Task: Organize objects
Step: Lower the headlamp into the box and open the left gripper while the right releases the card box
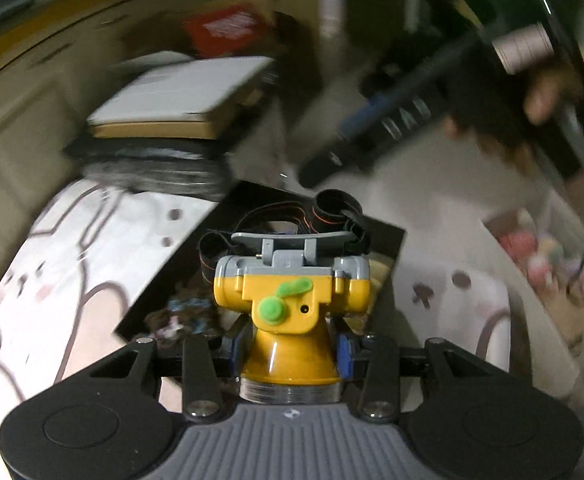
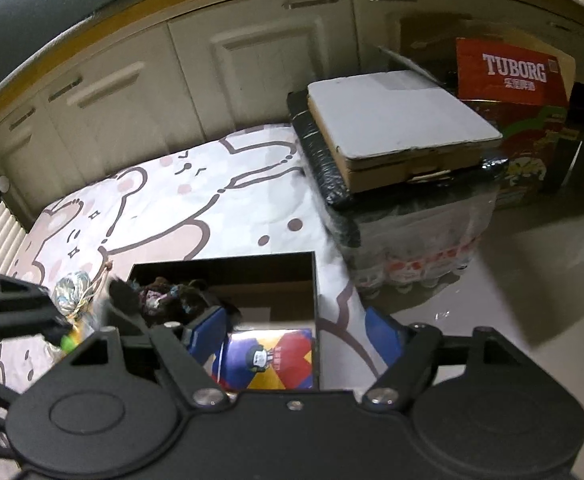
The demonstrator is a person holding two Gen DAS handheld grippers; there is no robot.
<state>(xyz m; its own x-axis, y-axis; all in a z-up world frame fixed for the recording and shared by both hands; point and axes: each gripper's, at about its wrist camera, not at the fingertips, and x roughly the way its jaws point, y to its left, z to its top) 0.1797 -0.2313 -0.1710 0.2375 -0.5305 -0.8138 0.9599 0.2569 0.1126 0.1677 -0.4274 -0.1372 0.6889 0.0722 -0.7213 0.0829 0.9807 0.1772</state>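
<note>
I have the headlamp [image 1: 289, 308] pinched in the left gripper [image 1: 289, 354]: the blue pads press on both sides of its yellow cone, lens end toward the camera, grey bracket and strap pointing away. It hangs over the black box [image 2: 227, 268], whose open top sits on the bear-print cloth [image 2: 171, 200]; the strap dangles above the far part of the opening.

Step in hand, as I judge it: lower the headlamp into the box. To do it well I would bring it down over the free floor of the box, clear of the dark bundle [image 2: 171, 296] at the left corner and the coloured packet [image 2: 267, 360] near the front, let the strap go in first so it does not catch on the rim, and only release once the body rests.

The right gripper [image 2: 296, 336] stands with its jaws apart and nothing between them, above the box's right front edge. I would keep it out of the left gripper's path.
</note>
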